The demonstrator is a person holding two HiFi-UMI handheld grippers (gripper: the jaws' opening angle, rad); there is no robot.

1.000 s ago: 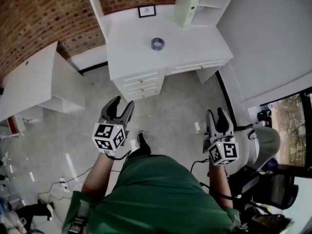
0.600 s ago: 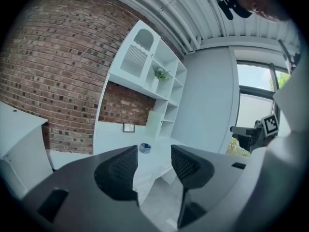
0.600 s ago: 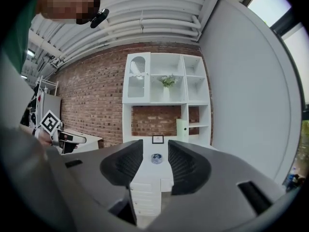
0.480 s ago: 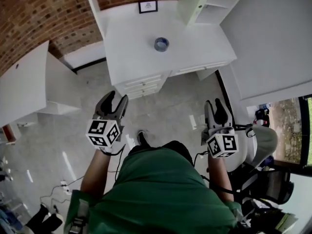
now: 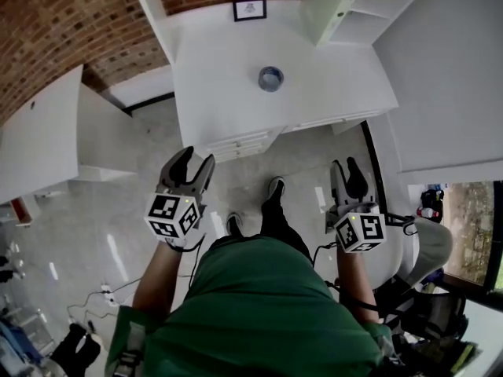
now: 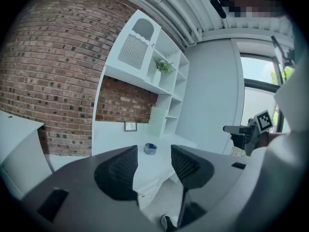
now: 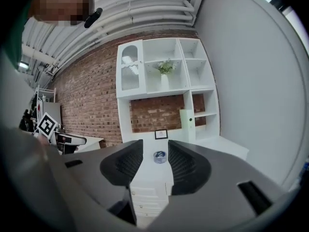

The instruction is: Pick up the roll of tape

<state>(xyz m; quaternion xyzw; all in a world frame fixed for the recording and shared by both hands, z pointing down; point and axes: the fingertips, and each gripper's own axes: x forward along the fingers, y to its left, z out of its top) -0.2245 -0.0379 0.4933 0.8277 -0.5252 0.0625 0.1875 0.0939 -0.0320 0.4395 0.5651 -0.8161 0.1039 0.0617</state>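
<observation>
Where brick wall (image 5: 71, 22) backs white desk (image 5: 228, 93) — tape roll (image 5: 270, 78) atop.

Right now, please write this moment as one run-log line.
stage: pick not started | roll of tape: on white desk, untouched | left gripper: open, empty | right gripper: open, empty

Roll of tape (image 5: 270, 78) and framed picture (image 5: 249, 9) on the white desk (image 5: 220, 77) are too small for detail; shelf unit (image 5: 346, 6) runs off the top edge.
</observation>
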